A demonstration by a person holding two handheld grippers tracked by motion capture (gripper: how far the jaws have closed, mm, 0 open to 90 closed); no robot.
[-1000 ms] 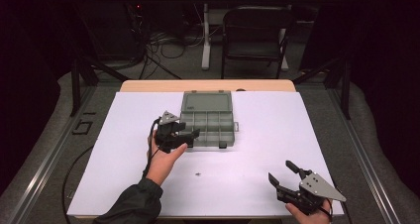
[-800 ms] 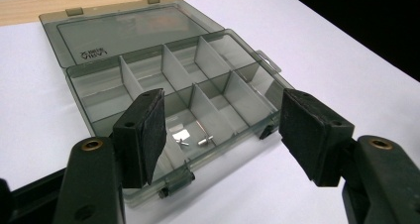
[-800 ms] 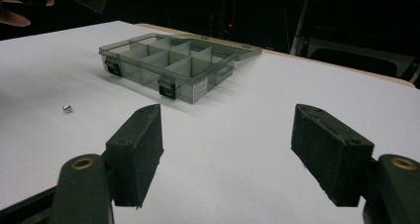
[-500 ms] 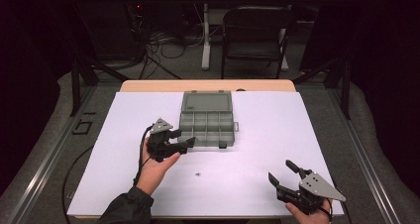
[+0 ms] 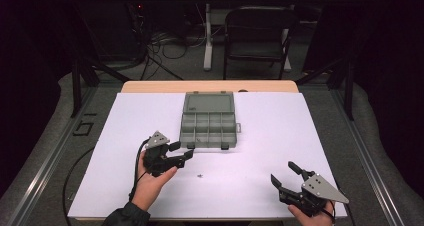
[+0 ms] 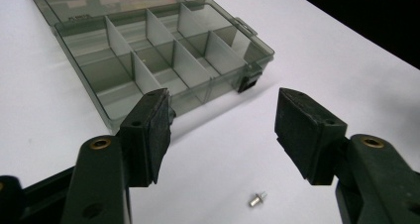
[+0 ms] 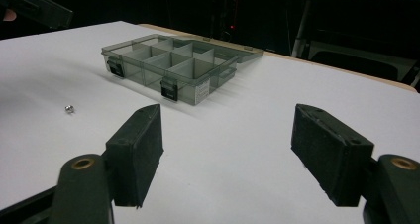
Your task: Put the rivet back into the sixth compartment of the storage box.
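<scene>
A smoky grey compartment box (image 5: 208,121) lies open at the middle back of the white table, its lid folded away from me. A tiny metal screw (image 5: 200,175) lies loose on the sheet in front of it. My left gripper (image 5: 183,150) hovers just off the box's front left corner, open. Its jaws have just been closing a little with nothing between them. In the left gripper view the box (image 6: 148,55) lies ahead of the left gripper (image 6: 223,107) and the screw (image 6: 257,199) lies low between the jaws, on the table. My right gripper (image 5: 283,172) rests open at the near right.
The white sheet (image 5: 310,131) covers the table, with a strip of wooden edge (image 5: 150,86) at the back. A black chair (image 5: 257,31) and floor cables (image 5: 165,41) stand beyond it. In the right gripper view the box (image 7: 173,65) and screw (image 7: 69,108) lie ahead to the left.
My left gripper has drawn back from the box's front left edge toward the near side and left. Its jaws look slightly narrower. The right gripper has stayed put.
</scene>
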